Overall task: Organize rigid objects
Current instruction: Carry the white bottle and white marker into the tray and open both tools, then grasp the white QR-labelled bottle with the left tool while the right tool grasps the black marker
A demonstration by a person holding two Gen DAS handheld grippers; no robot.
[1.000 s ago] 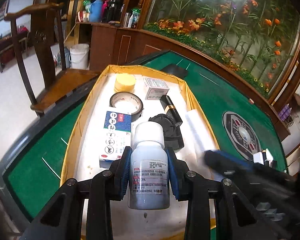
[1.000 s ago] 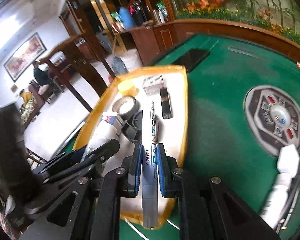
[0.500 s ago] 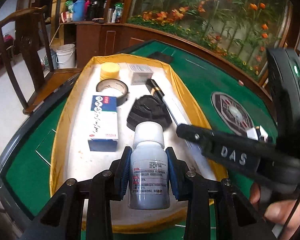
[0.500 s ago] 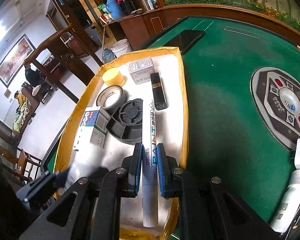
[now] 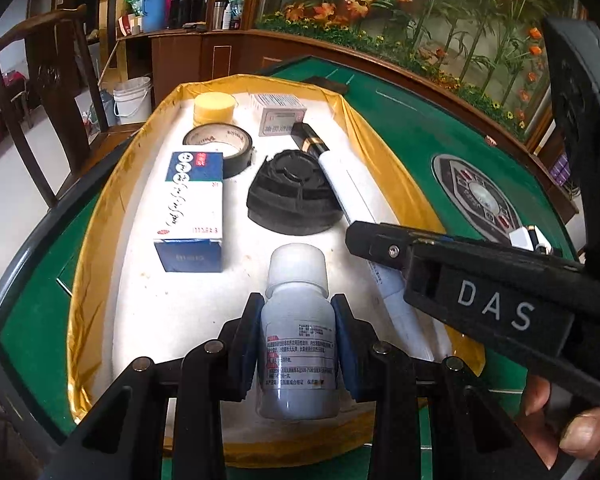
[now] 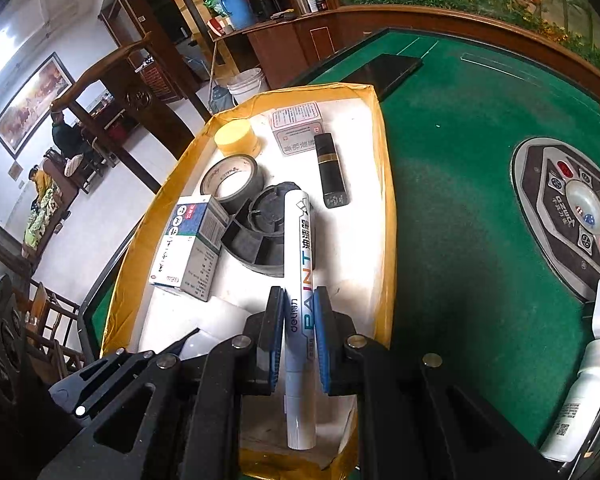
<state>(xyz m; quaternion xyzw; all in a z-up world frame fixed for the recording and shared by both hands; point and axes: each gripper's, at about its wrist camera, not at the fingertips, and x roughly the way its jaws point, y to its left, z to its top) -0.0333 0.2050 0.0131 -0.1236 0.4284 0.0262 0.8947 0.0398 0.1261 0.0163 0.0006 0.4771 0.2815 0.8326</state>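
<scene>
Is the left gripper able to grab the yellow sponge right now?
Probably not yet. The left gripper is shut on the white bottle, so it has no free grip. The yellow sponge sits at the tray's far end, beyond the tape roll.

White-capped grey bottle (image 5: 298, 336) and white paint marker (image 6: 300, 300) over gold-rimmed tray (image 5: 96, 216).

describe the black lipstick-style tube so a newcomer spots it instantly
Start at the gold-rimmed tray on the green table. Along its right side, just past the paint pen, lies the black tube. It alone is slim, glossy black with a gold band.
</scene>
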